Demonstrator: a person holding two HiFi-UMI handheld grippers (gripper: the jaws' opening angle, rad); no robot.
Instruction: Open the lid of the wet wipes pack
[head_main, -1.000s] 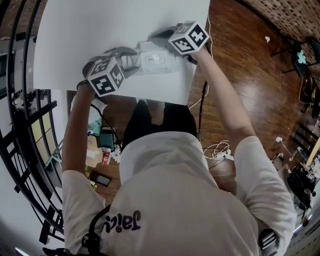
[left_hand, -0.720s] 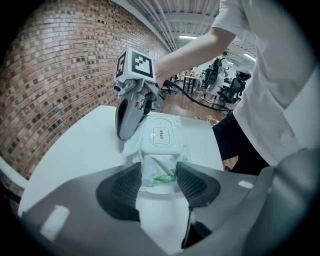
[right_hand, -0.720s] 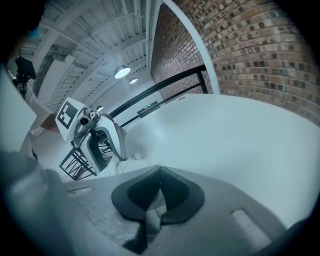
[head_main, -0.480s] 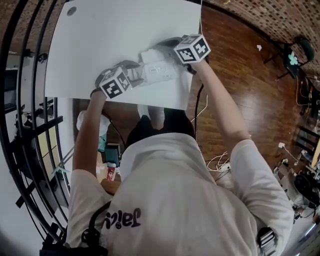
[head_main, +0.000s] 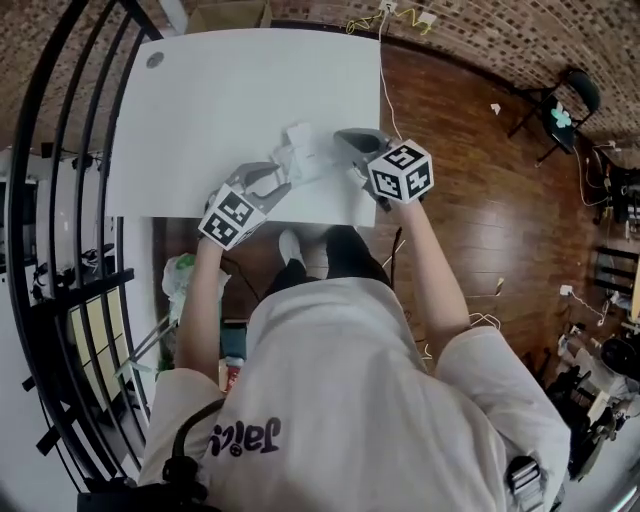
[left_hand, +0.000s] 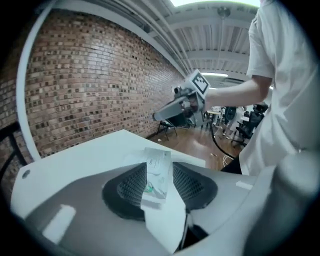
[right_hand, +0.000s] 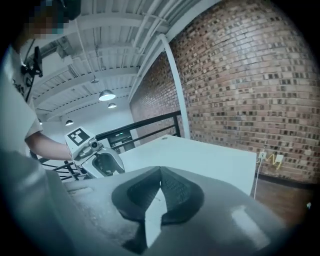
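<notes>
My left tongs (left_hand: 159, 168), which have just been closing, pinch the white soft-plastic wet wipes pack (left_hand: 156, 181) near the white tabletop's (head_main: 250, 90) near edge. My right tongs (right_hand: 160, 173) are pressed together, empty.

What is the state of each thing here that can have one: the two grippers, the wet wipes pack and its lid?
left gripper: jaws have just been closing and now press on the sides of the pack.
right gripper: jaws shut, nothing seen between them.
wet wipes pack: gripped between the left jaws.
lid: too small to tell whether it is open.
</notes>
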